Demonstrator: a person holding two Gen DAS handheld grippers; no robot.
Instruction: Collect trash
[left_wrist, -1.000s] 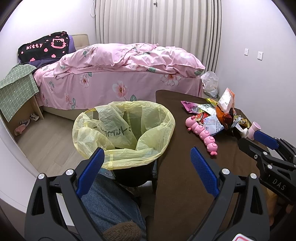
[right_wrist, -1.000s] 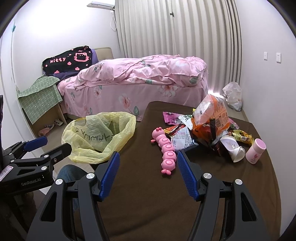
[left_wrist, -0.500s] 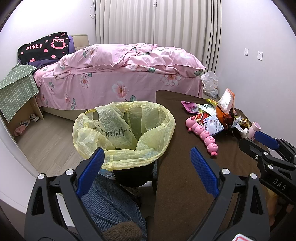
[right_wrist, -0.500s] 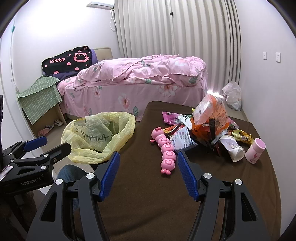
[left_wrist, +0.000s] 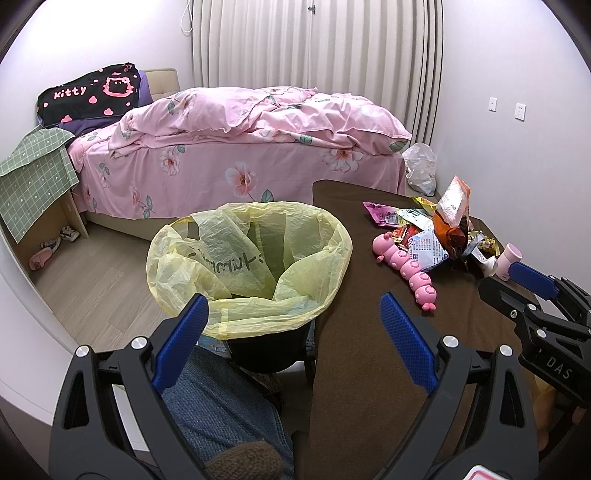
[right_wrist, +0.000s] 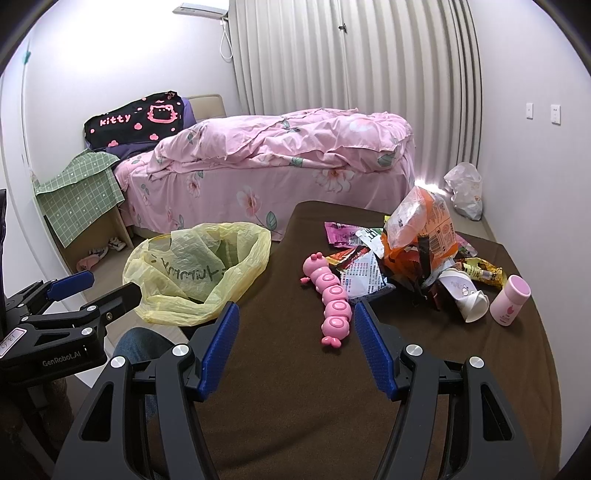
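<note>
Black bin (left_wrist: 266, 354) under yellow liner (left_wrist: 251, 258) shows in left view only

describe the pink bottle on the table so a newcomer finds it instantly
Start at the brown table and find the heap of snack wrappers at its far side. Right of the heap, next to a tipped white paper cup, is the pink bottle: the only upright item, a plain cylinder with a darker pink cap.

We found the wrappers (right_wrist: 413, 251) heaped on the table (right_wrist: 295, 387), toy (right_wrist: 330, 295) beside them, bin (left_wrist: 247, 258) left, bed (left_wrist: 240, 147) behind.
</note>
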